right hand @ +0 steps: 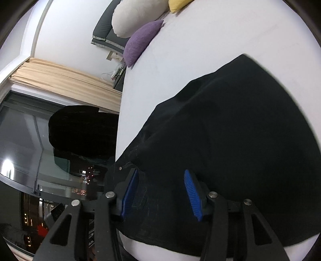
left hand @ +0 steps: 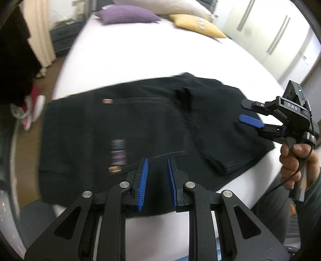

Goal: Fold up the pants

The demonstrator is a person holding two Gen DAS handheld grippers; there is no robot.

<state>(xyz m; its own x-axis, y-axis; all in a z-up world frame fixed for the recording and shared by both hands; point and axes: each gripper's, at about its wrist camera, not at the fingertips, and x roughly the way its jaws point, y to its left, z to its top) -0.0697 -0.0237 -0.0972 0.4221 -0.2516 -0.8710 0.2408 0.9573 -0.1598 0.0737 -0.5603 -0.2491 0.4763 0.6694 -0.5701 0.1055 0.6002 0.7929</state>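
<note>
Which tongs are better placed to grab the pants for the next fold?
Probably right. The right tongs stand open with the edge of the pants between the pads. The left tongs are nearly closed, hold nothing and look clear of the cloth.

Left tongs [left hand: 157, 160] point steeply down, jaws narrowly apart, empty. Right tongs [left hand: 247, 112], held in a hand [left hand: 297, 160], gape.

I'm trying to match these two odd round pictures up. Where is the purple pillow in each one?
Left wrist view: the purple pillow lies at the top, left of centre, at the far end of the bed.
Right wrist view: the purple pillow sits upper middle, at the bed's left edge.
Shared landmark: the yellow pillow close by it.
</note>
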